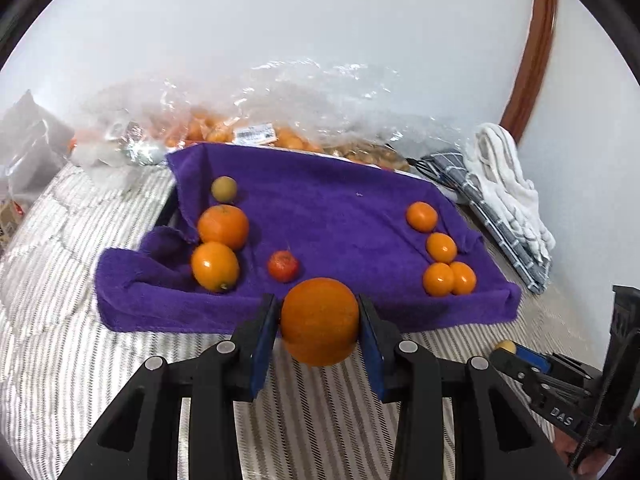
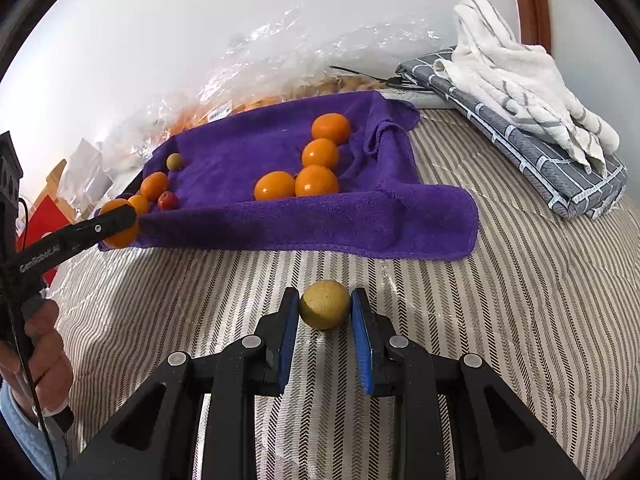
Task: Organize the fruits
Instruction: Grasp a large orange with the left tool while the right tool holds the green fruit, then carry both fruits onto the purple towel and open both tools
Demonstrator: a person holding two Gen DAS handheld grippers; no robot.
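My left gripper (image 1: 320,312) is shut on a large orange (image 1: 320,322), held just in front of the purple towel (image 1: 332,208). On the towel's left lie two oranges (image 1: 223,227), a small yellow-green fruit (image 1: 224,189) and a small red fruit (image 1: 283,266). On its right lie several small tangerines (image 1: 440,248). My right gripper (image 2: 325,308) is shut on a small yellow-green fruit (image 2: 325,310) above the striped bedcover, in front of the towel (image 2: 360,216). The left gripper with its orange (image 2: 120,224) shows at the left of the right wrist view.
A clear plastic bag of oranges (image 1: 256,128) lies behind the towel against the wall. Folded grey and white cloths (image 2: 520,112) sit at the right. The striped bedcover (image 2: 520,300) spreads around. A red box (image 2: 48,216) stands at far left.
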